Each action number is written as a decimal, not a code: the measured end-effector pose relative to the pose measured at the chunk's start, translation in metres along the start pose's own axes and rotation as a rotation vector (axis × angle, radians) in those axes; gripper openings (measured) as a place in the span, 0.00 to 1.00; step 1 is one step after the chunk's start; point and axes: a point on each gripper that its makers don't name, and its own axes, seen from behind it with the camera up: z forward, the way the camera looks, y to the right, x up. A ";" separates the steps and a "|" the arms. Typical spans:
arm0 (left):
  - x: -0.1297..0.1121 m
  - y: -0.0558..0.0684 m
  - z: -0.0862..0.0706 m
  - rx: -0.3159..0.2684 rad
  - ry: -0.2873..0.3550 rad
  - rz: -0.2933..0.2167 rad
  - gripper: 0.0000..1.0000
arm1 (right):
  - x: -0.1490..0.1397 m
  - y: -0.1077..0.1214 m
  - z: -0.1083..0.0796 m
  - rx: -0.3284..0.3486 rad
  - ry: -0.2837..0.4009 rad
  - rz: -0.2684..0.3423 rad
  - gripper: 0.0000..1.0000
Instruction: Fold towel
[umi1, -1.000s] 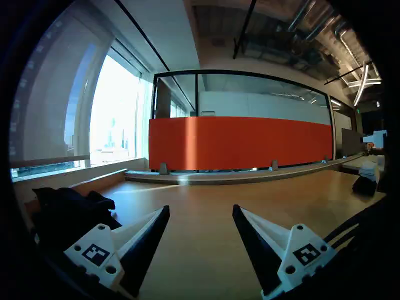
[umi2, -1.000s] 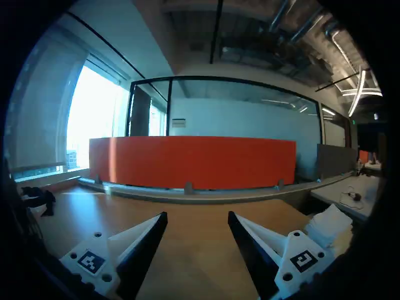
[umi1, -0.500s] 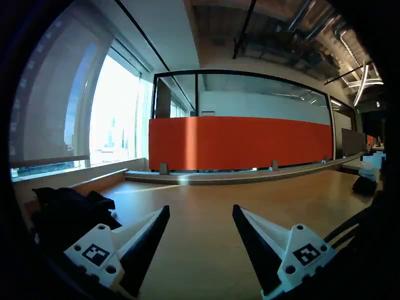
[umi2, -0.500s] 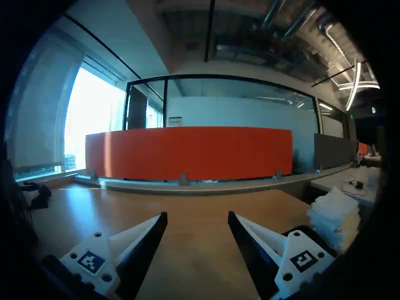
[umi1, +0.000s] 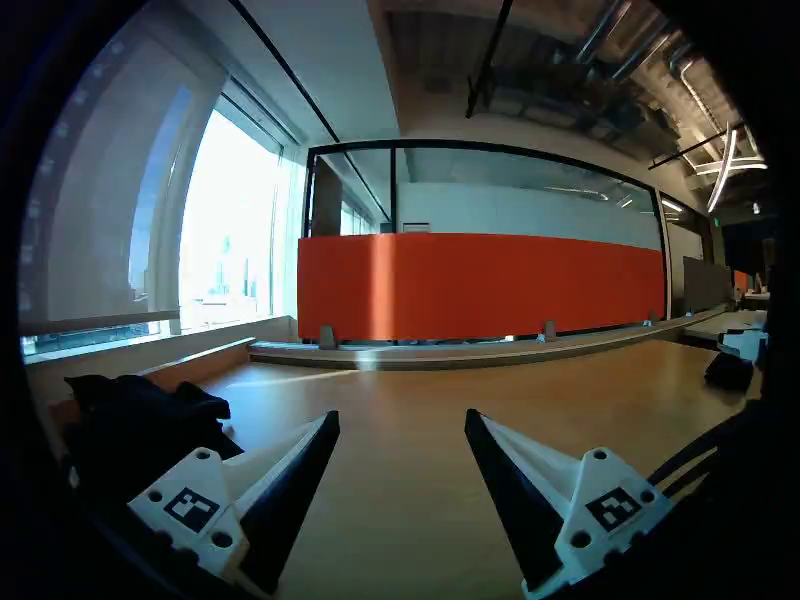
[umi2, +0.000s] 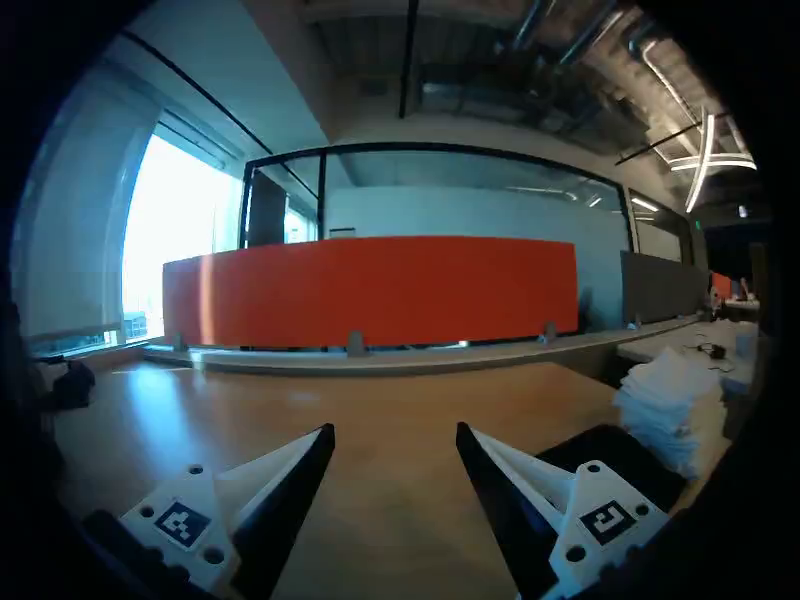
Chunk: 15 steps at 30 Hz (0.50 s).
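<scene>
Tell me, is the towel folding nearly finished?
Looks done: a stack of white folded cloths sits on the wooden table. In hand: nothing. The left gripper and right gripper are both open and empty above the table. Left to do: probably the dark crumpled cloth heap beside the left gripper, not yet picked up. I can't be sure that's the towel.

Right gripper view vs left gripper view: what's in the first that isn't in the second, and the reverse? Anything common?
Right gripper view: a stack of white folded towels at the right, with a black item at its foot. Left gripper view: a dark cloth heap low at the left, close to the camera. Both: the wooden table, the orange partition, bright windows, and each camera's own gripper open and empty, left gripper and right gripper.
</scene>
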 end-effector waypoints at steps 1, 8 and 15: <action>0.000 0.000 0.000 0.000 0.000 0.000 0.93 | 0.000 -0.001 0.000 0.002 0.001 -0.001 0.94; 0.000 0.000 -0.001 0.000 0.000 0.000 0.93 | 0.001 -0.007 -0.003 0.003 0.015 -0.013 0.94; 0.000 -0.001 -0.001 0.000 0.000 0.000 0.93 | 0.001 -0.012 -0.004 0.005 0.024 -0.031 0.94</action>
